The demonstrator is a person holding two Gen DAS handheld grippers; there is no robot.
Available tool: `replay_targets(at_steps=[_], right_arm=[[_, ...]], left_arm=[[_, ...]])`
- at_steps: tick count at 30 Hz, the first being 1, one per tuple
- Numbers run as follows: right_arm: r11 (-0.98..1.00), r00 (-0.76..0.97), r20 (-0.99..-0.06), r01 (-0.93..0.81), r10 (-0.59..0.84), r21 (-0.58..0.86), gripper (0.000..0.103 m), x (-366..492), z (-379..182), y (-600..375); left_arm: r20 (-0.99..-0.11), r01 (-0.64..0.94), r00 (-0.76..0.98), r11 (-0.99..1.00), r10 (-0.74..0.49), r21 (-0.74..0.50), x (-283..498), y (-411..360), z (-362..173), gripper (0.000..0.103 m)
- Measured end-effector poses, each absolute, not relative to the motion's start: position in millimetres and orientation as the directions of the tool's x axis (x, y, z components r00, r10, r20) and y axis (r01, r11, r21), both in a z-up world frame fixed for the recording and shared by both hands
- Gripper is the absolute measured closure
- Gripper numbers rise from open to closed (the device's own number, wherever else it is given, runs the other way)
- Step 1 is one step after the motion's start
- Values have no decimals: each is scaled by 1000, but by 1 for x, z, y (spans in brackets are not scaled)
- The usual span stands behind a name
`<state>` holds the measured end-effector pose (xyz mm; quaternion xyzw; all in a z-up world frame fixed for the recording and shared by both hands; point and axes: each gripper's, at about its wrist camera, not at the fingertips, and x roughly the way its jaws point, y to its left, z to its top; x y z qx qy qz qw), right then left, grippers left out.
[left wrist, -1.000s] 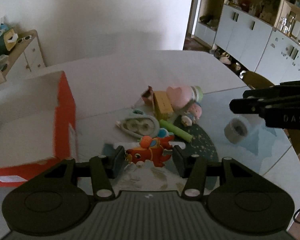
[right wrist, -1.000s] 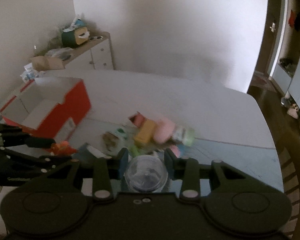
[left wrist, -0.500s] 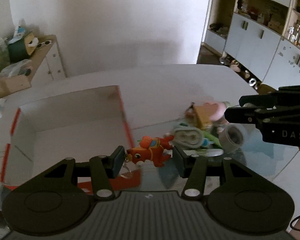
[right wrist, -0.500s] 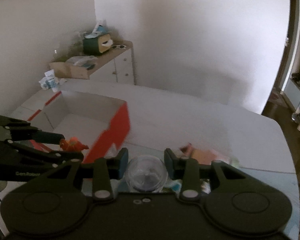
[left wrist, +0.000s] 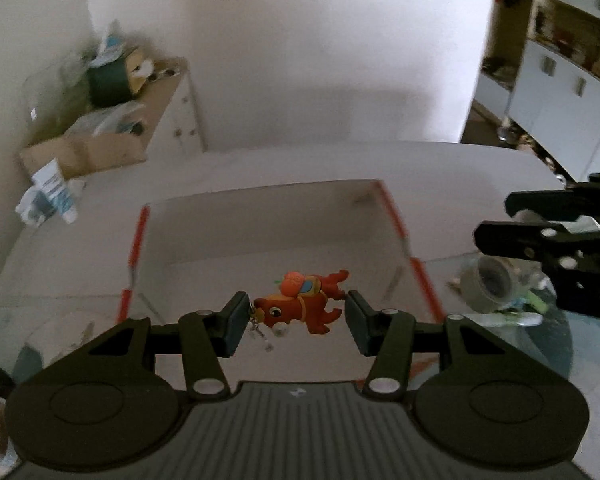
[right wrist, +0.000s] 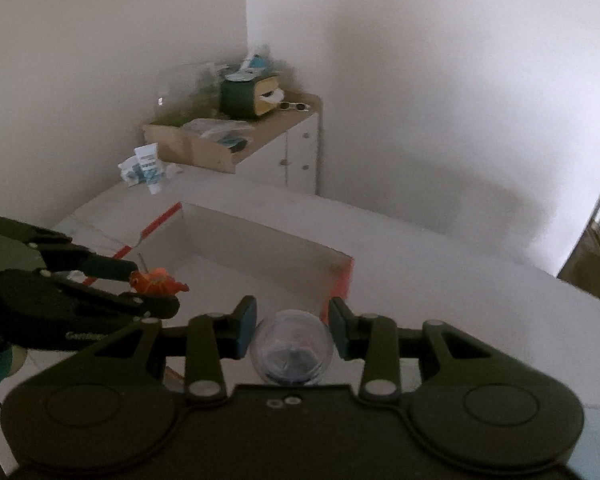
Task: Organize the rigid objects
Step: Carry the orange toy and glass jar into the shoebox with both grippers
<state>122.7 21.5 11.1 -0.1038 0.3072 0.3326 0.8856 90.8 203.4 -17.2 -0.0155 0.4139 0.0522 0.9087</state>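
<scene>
The left gripper [left wrist: 296, 318] is clamped on a flat red rubber fish charm [left wrist: 302, 304], long axis crosswise, poised over the near wall of the open red-and-white cardboard box [left wrist: 260, 216]. At three o'clock, the right gripper [right wrist: 292, 330] clasps a clear round plastic capsule [right wrist: 291, 354]; the box floor lies at twelve, bare and roomy.

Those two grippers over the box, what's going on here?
A person is tidying toys into an open box with red edges. The left gripper holds a red toy horse between its fingers, above the box's near edge. The right gripper holds a clear round container and is just short of the box's near right corner. Neither has let go yet, and the part of the box floor that shows is bare. A few other small items lie blurred on the table to the right.
</scene>
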Motion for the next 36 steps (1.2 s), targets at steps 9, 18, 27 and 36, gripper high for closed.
replay_targets(at_steps=[9,18,27,36], right_arm=[[705,551,-648,-709,526,-30,64,133,-20,86],[671,488,-729,-739,480,-53,64,141,-69,118],[653,453,-765,-755,457,-58,64,146,-90,130],[676,428,-795,-737,430,-31,64,156,-102,131]], left_arm=[[-794,-193,588,980,153,45,120,255,-47,51],[-846,-181,498,977,191,114,151,262,-91,51],[-890,-141,428,984,160,110,169,263,-116,51],[-925,-125,353,987,138,99,181,263,-131,51]])
